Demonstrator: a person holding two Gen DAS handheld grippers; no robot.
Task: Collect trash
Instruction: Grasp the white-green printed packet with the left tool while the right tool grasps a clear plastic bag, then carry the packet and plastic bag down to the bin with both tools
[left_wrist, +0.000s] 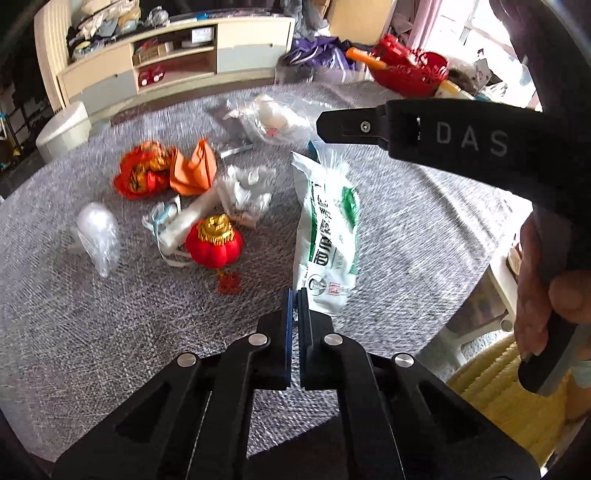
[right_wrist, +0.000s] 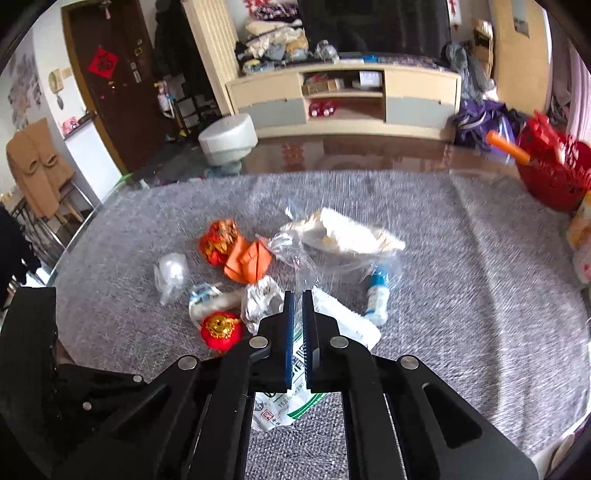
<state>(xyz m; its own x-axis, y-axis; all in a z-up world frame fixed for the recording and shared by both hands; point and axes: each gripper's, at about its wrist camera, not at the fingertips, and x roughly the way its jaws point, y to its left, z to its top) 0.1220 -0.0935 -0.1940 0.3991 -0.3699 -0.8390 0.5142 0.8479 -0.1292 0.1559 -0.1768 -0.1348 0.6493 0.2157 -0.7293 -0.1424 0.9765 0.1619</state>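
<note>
on a grey woven tablecloth (left_wrist: 110, 332), a loose scatter of trash, nothing yet gripped

left gripper (left_wrist: 294, 295): jaws nearly together, only a thin slit between the blue pads, nothing between them, hovering at the near end of a white-and-green printed bag (left_wrist: 327, 236). right gripper (right_wrist: 298, 297): jaws likewise almost closed and holding nothing, poised above the same bag (right_wrist: 343, 325), with its printed end showing under the fingers

bag: thin plastic film, flat and mostly empty by the look, so very light, limp, slippery; best pinched at a crumpled edge or a fold, not on the flat face where pads would slide

beside it, a crumpled white plastic wad (left_wrist: 245, 192), soft and springy, easy to nip at any raised ridge. further left, a clear plastic bag (left_wrist: 98, 236), puffed, slick, likely to skate away if pushed. a rolled white wrapper (left_wrist: 184, 221) just beside a red lantern ornament (left_wrist: 214, 245), padded-looking and rounder, needing wider jaws or a grip on its gold top. behind, an orange folded paper (left_wrist: 194, 168) touching a red-and-gold crumpled piece (left_wrist: 142, 177); both light, creased, with edges easy to catch. at the far side, a large clear bag with white contents (right_wrist: 343, 236), bulkier, probably saggy; neck or a gathered corner safest. under it, a small blue-and-white bottle (right_wrist: 376, 295), stiffer

jaws need opening before any pick
</note>
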